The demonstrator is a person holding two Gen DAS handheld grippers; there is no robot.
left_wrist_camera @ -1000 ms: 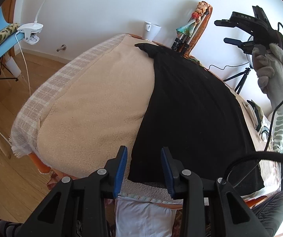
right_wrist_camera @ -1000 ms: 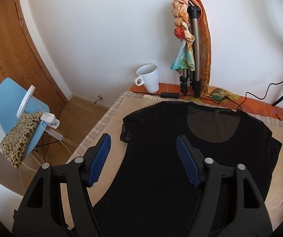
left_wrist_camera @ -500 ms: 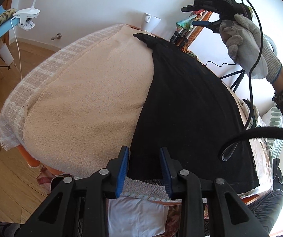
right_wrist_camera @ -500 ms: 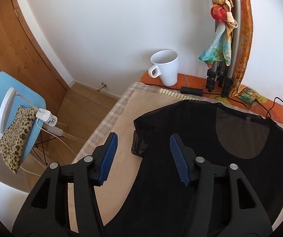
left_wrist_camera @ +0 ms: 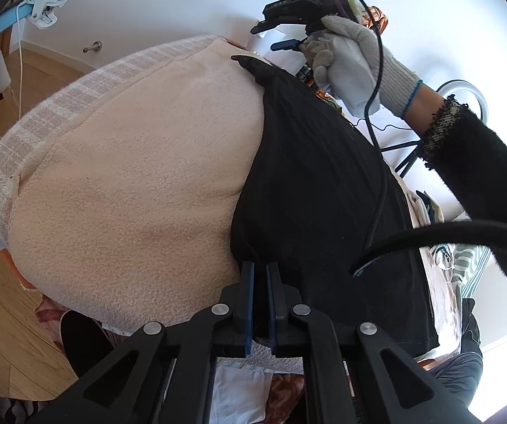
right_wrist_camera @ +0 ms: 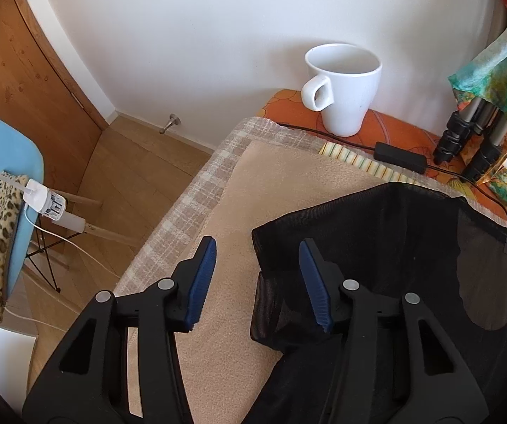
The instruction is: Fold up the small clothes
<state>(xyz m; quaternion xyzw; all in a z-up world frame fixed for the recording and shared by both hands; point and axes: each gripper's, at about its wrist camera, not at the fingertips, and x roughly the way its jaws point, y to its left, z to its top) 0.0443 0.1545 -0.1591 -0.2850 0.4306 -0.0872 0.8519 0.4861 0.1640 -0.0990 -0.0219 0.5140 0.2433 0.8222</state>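
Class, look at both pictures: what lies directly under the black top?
A beige towel lies under the black top, over a checked cloth. Whatever sits beneath the top's middle is covered.

A home room: wooden door [right_wrist_camera: 23, 70], blue chair [right_wrist_camera: 2, 148], white mug [right_wrist_camera: 345, 88], towel-covered table [right_wrist_camera: 288, 190]

Beige towel-covered table [right_wrist_camera: 253, 194], black top [right_wrist_camera: 412, 240], white mug [right_wrist_camera: 345, 88]
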